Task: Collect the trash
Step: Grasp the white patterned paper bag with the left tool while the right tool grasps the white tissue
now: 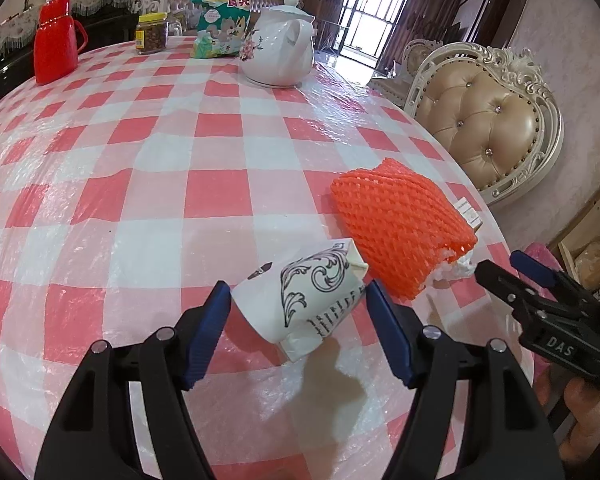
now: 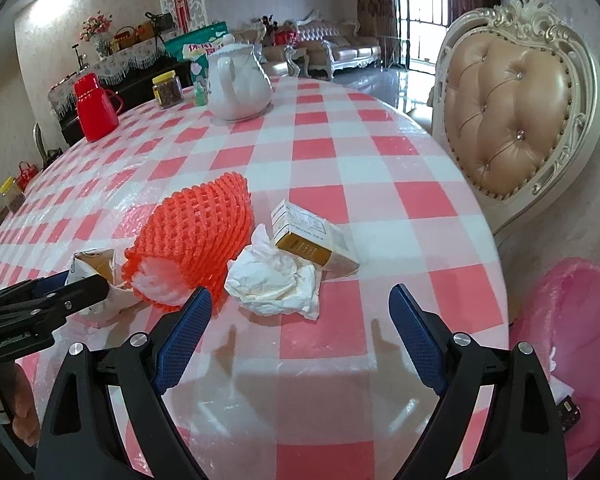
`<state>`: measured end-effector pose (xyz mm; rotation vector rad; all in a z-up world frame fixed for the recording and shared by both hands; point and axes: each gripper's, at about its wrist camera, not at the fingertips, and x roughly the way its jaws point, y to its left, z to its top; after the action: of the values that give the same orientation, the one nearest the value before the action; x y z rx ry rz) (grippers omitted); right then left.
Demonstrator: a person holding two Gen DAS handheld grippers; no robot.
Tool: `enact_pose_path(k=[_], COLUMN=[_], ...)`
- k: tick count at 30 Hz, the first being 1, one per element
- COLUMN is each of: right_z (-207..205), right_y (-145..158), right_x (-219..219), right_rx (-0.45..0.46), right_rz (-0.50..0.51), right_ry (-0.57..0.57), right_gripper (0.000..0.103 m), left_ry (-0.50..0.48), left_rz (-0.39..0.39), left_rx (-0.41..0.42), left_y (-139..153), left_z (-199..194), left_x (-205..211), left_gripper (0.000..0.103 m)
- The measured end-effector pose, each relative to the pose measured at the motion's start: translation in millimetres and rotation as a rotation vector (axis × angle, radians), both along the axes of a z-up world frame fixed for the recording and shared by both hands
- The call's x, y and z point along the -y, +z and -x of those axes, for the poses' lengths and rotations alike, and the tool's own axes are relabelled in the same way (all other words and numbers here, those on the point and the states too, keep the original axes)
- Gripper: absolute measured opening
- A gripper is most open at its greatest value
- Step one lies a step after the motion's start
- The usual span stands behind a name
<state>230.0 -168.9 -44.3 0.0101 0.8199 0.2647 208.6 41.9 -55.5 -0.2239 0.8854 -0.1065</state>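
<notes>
A white paper bag (image 1: 308, 296) with black scroll print lies on the checked table between the blue pads of my left gripper (image 1: 298, 292), which is open around it. An orange foam net (image 1: 400, 228) lies just beyond it; it also shows in the right wrist view (image 2: 196, 236). My right gripper (image 2: 300, 300) is open and empty, just short of a crumpled white tissue (image 2: 276, 280). A crushed white and gold carton (image 2: 312, 240) lies behind the tissue. The right gripper (image 1: 500, 270) shows at the right of the left wrist view; the left gripper (image 2: 84, 290) at the left of the right wrist view.
A white teapot (image 1: 280, 52), a green snack bag (image 1: 218, 16), a brown jar (image 1: 152, 34) and a red flask (image 1: 56, 40) stand at the table's far side. A padded chair (image 2: 516, 112) stands at the right edge. A pink bin liner (image 2: 572, 352) hangs below the table edge.
</notes>
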Motion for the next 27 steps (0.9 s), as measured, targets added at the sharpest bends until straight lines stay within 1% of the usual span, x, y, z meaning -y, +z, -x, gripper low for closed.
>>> enact_pose_path(k=[4, 8, 9, 10, 11, 13, 14, 16, 18, 20, 21, 22, 23, 24, 27], right_z=[-8.3, -13.9, -14.9, -16.3, -17.6, -20.1, -21.3, -23.2, -23.9, -23.3, -23.1, -21.9, -20.6, -19.0, -13.1], right_y=[-3.2, -7.0, -7.3, -8.0, -8.9, -10.9, -12.1, -14.1, -15.7, -17.0, -16.8, -16.6, -16.0, -15.6, -14.0], right_x=[-3.7, -7.1, -7.5, -8.6, -8.4, -8.5, -8.5, -9.1, -10.2, -12.1, -12.0, -12.2, -11.6, -11.0, -7.5], right_rx=[-0.019, -0.039, -0.041, -0.043, -0.047, -0.056, -0.062, -0.074, -0.083, -0.088, -0.088, -0.086, -0.084, -0.081, -0.074], right_rz=[-0.008, -0.012, -0.013, -0.012, -0.013, -0.014, -0.015, -0.019, -0.023, -0.023, -0.022, -0.021, -0.019, -0.017, -0.02], right_ry=[0.003, 0.008, 0.009, 0.01, 0.01, 0.008, 0.009, 0.017, 0.029, 0.041, 0.044, 0.047, 0.048, 0.048, 0.048], right_gripper=[0.083, 0.079, 0.079, 0.079, 0.079, 0.074, 0.07, 0.062, 0.049, 0.043, 0.039, 0.038, 0.037, 0.036, 0.035], left_ry=[0.006, 0.007, 0.007, 0.007, 0.009, 0.007, 0.003, 0.002, 0.002, 0.0, 0.002, 0.004, 0.004, 0.003, -0.002], left_rz=[0.005, 0.01, 0.01, 0.013, 0.015, 0.012, 0.011, 0.011, 0.013, 0.011, 0.01, 0.009, 0.007, 0.001, -0.013], left_rx=[0.008, 0.018, 0.02, 0.019, 0.019, 0.018, 0.017, 0.018, 0.02, 0.018, 0.018, 0.023, 0.026, 0.031, 0.038], left_y=[2.0, 5.2, 5.6, 6.0, 6.0, 5.2, 4.7, 5.2, 5.2, 5.3, 5.4, 6.5, 6.6, 7.2, 6.2], left_z=[0.6, 1.7, 2.4, 2.6, 2.8, 2.3, 2.1, 2.1, 2.2, 2.2, 2.1, 2.4, 2.4, 2.4, 1.2], left_x=[-1.2, -2.0, -1.9, -2.0, -2.4, -2.1, -1.5, -1.7, -1.8, -1.4, -1.9, -2.1, -1.5, -1.1, 1.3], left_gripper=[0.067, 0.067, 0.054, 0.043, 0.04, 0.036, 0.036, 0.036, 0.036, 0.037, 0.046, 0.057, 0.062, 0.065, 0.067])
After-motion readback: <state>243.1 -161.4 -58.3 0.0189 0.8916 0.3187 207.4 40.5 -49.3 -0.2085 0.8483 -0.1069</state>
